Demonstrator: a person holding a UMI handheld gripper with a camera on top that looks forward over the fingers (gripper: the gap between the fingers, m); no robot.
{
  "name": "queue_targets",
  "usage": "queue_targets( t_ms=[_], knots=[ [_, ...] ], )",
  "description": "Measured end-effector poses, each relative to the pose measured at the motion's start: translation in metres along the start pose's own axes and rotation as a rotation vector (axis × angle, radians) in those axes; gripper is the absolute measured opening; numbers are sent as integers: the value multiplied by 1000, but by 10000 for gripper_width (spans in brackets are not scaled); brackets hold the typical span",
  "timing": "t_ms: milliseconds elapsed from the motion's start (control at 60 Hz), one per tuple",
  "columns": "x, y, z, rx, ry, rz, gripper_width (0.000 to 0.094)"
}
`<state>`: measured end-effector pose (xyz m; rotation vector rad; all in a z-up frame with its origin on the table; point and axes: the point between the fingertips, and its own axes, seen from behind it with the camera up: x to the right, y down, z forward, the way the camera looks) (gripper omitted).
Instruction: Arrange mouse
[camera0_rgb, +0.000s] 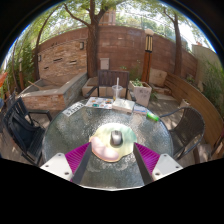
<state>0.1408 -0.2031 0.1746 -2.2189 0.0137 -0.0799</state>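
place: outdoor patio | evidence: brick wall (75, 55), tree (92, 30), glass table (85, 130), chairs (25, 125)

Layout seen from my jaws. The tabletop (100, 125) stretches ahead of me. On it, just ahead of my two fingers (76, 157) and centred between them, lies a disc-shaped pad (108, 147), and the mouse (116, 137) sits on that pad. A small bottle (153, 116) lies at the tabletop's far right. Chairs (27, 127) stand to the left and right. Beyond the tabletop rises a brick wall (120, 50).
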Motion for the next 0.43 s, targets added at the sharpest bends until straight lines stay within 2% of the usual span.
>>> queue_targets(
  t_ms=[217,433],
  knots=[
    [-23,24,-83,16,14,-15,862],
    [-26,25,-113,39,28,-14,856]
  ],
)
